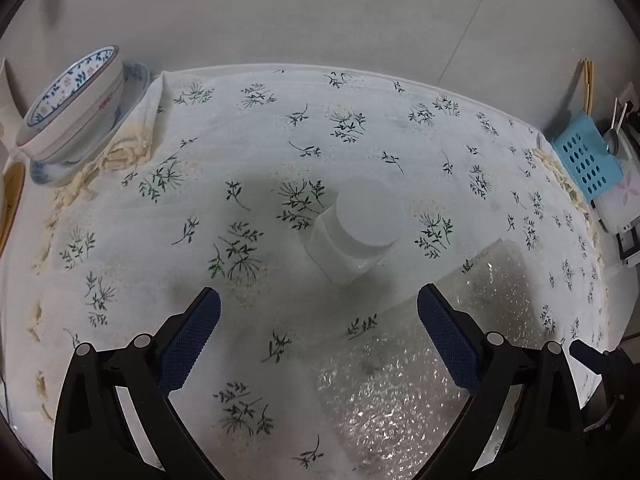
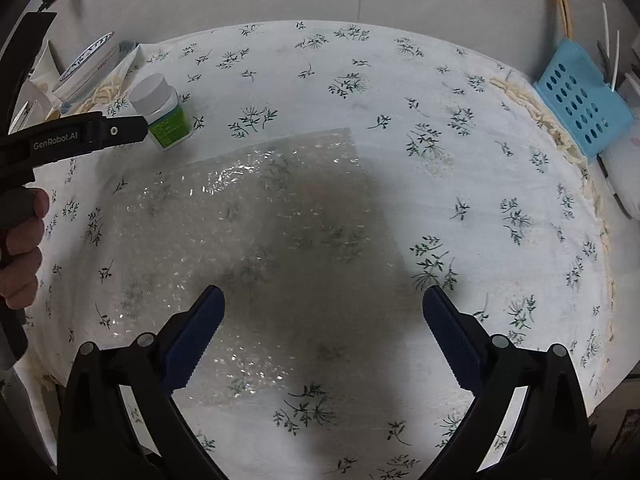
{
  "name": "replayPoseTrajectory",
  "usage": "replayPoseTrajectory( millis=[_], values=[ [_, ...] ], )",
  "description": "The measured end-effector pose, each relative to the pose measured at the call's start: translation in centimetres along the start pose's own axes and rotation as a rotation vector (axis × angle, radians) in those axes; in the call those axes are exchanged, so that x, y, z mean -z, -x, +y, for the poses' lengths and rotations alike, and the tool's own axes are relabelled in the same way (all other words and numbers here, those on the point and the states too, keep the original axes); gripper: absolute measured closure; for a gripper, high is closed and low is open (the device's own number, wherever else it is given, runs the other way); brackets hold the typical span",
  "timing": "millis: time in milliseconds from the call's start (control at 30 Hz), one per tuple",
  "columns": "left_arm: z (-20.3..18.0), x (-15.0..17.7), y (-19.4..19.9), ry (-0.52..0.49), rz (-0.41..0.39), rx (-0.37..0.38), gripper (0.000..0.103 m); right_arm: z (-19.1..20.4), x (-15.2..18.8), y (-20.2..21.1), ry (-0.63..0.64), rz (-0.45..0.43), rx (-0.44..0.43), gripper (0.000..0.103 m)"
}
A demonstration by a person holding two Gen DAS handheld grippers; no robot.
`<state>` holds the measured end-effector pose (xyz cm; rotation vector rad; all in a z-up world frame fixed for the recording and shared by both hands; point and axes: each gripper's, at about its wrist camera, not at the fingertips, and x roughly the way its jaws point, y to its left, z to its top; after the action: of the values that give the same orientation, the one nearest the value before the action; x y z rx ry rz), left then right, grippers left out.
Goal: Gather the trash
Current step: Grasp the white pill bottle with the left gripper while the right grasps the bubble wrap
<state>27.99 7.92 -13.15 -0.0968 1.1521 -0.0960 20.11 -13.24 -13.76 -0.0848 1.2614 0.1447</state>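
At the centre of the left wrist frame stands a small white-capped bottle (image 1: 354, 232) on the flowered table (image 1: 260, 120), just ahead of the left hand-held gripper (image 1: 318, 312), whose jaws are spread wide and empty. A sheet of bubble wrap (image 2: 256, 216) lies flat across the middle of the right wrist frame, under the right hand-held gripper (image 2: 323, 314), likewise spread and holding nothing. The bottle looks the easier pick: the left should straddle its body below the cap and close squarely so it does not tip. The flat wrap probably needs pinching at an edge, since a downward grab may slide.
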Motion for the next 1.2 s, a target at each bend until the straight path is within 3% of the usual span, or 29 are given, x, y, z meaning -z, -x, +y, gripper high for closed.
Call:
replayPoseTrajectory(
  millis=[167,433,567,700,1033,1200],
  values=[
    [-0.7,-0.7,-2.1,-0.027,0.017,-0.004,0.010,0.6,-1.1,-1.7,-0.014,0.054,-0.011,0.008],
    [-1.2,-1.3,-3.4,-0.043,0.024,-0.004,0.029,1.0,-1.2,-3.8,-0.059,0.121,-0.025,0.008],
    [-2.0,-1.7,-3.6,-0.069,0.014,0.000,0.039,1.4,-1.1,-4.3,-0.066,0.137,-0.003,0.016],
    [-2.5,-1.8,-3.9,-0.088,0.007,0.015,0.051,1.1,-1.2,-4.0,-0.093,0.143,0.001,0.029],
    [-2.9,-1.7,-3.8,-0.115,-0.016,0.005,0.052,2.0,-1.3,-3.3,-0.101,0.165,-0.015,0.069],
    [-2.3,-1.3,-2.7,-0.117,-0.027,-0.001,0.052,2.5,-1.3,-2.9,-0.098,0.167,-0.017,0.084]
  ],
)
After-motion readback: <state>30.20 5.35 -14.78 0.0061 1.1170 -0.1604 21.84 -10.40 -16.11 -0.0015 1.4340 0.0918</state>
